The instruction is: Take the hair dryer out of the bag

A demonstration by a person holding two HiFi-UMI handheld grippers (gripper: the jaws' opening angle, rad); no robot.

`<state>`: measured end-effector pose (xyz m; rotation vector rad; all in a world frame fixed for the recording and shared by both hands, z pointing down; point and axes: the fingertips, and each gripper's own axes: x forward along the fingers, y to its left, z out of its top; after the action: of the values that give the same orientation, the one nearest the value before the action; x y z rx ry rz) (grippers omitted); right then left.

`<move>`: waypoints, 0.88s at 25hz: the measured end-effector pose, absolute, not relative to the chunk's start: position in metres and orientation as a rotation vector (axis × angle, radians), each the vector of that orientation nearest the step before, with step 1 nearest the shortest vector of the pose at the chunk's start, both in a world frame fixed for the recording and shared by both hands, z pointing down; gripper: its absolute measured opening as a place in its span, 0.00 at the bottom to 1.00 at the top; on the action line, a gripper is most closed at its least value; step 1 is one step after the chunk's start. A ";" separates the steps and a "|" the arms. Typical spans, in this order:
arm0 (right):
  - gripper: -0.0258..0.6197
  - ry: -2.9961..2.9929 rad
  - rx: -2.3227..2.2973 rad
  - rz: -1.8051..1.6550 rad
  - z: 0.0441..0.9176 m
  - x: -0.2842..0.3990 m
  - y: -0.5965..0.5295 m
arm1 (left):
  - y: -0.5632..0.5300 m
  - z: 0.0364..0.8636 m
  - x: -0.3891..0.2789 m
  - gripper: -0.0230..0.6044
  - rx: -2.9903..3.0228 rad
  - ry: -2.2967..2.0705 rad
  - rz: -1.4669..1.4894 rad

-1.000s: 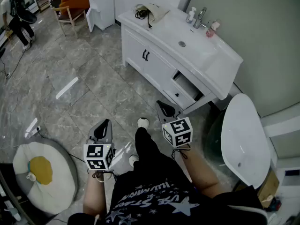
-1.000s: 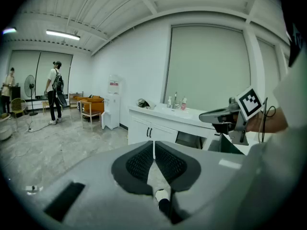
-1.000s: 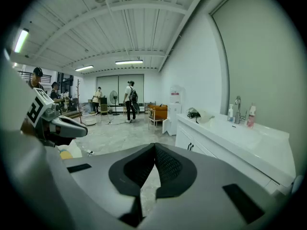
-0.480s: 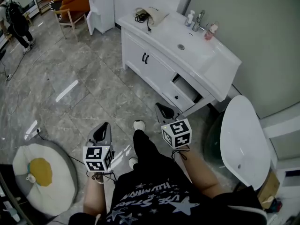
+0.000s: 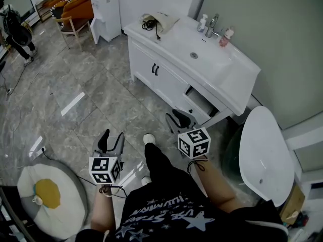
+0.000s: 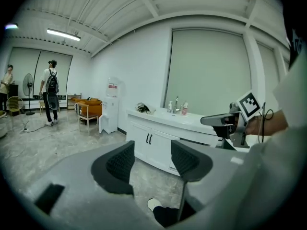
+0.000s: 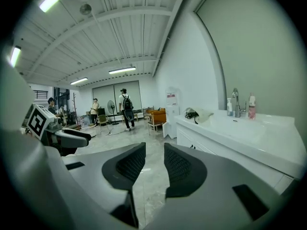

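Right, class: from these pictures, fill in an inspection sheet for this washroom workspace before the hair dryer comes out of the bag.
Surface: white vanity counter with a sunken basin, mostly bare.
Job's things: beige bag lies at the counter's far end, black cord spilling from its mouth; the dryer itself cannot be made out.
Clutter: pump bottle and pink bottle by the tap; one drawer ajar.
Grippers: left tongs and right tongs have just been opening, nothing between them, both well short of the bag.
Cables: a floor cable runs past the egg-shaped cushion.
Surroundings: water dispenser, orange chair, a person far off, white toilet lid.
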<state>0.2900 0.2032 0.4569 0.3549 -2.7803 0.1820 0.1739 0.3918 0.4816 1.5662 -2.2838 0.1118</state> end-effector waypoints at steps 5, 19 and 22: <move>0.33 -2.755 0.340 0.303 0.467 0.257 0.161 | 0.354 0.486 0.138 0.54 1.564 -2.289 0.095; 0.37 -2.735 0.385 0.422 0.470 0.128 -0.014 | 0.196 0.473 -0.005 0.57 1.560 -2.275 0.181; 0.37 -2.752 0.384 0.452 0.464 0.107 -0.048 | 0.159 0.466 -0.025 0.57 1.570 -2.280 0.201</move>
<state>0.1072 -0.0484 0.4642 0.3845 -2.7522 0.4519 -0.0252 0.1594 0.4665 1.5704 -2.2803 0.2010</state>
